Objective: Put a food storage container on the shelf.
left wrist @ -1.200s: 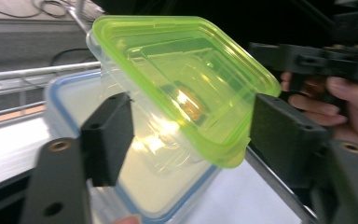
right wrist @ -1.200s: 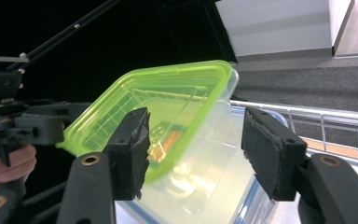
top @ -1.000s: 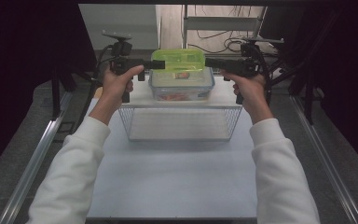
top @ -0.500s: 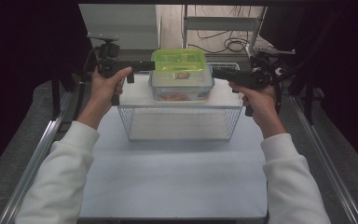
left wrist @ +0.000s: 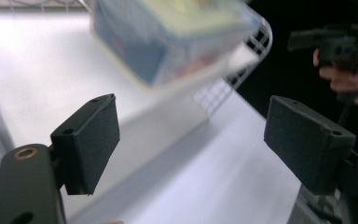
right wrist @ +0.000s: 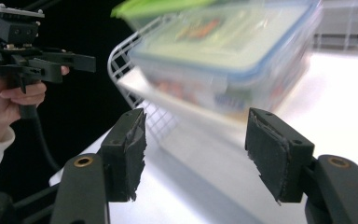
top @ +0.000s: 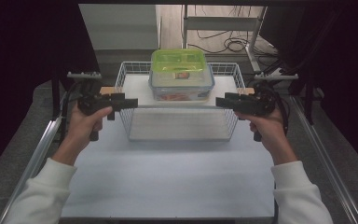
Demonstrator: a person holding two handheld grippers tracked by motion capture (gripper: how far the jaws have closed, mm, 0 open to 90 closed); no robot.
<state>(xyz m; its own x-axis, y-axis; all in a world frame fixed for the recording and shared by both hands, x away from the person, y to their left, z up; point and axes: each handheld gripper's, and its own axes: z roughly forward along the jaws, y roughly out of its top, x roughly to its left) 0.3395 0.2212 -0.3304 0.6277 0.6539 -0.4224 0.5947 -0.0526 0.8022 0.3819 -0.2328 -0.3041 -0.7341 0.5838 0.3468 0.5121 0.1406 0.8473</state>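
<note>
One wire basket (top: pixel 129 127), one green-lidded container (top: pixel 181 74), two grippers: left gripper (top: pixel 129 102), right gripper (top: pixel 223 101).

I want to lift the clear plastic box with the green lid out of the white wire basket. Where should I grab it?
Probably by the two short ends of the clear plastic box with the green lid, one gripper from each side. It sits flat in the white wire basket, too wide for one gripper's jaws. The left gripper and right gripper, both open, flank the basket.

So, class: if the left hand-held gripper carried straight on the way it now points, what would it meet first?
Probably the wire basket: the left hand-held gripper points at its near left side, though depth is unclear.
</note>
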